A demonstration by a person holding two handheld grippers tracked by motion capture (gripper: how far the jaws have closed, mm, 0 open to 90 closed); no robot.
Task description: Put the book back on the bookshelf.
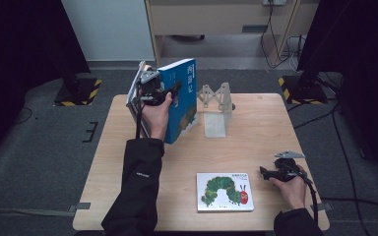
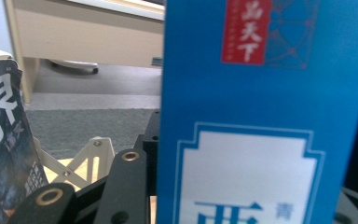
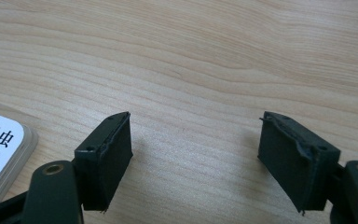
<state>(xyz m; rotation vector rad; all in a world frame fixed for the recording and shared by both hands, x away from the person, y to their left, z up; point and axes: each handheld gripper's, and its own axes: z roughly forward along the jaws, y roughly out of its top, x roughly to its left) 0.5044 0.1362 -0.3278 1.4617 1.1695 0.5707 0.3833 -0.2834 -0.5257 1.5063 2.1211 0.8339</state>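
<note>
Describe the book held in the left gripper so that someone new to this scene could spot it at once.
Start at the wooden table and look to its far left corner, left of the white bookend. The left gripper holds the blue book upright there. Unlike the caterpillar picture book, which lies flat, it stands and is plain blue.

Open counter (image 1: 270, 128) spans the frame's right and lower left. Obstacles: the upright blue book (image 1: 182, 98) and bookend (image 1: 215, 105) at upper centre, and the flat caterpillar book (image 1: 224, 191) at lower centre.
</note>
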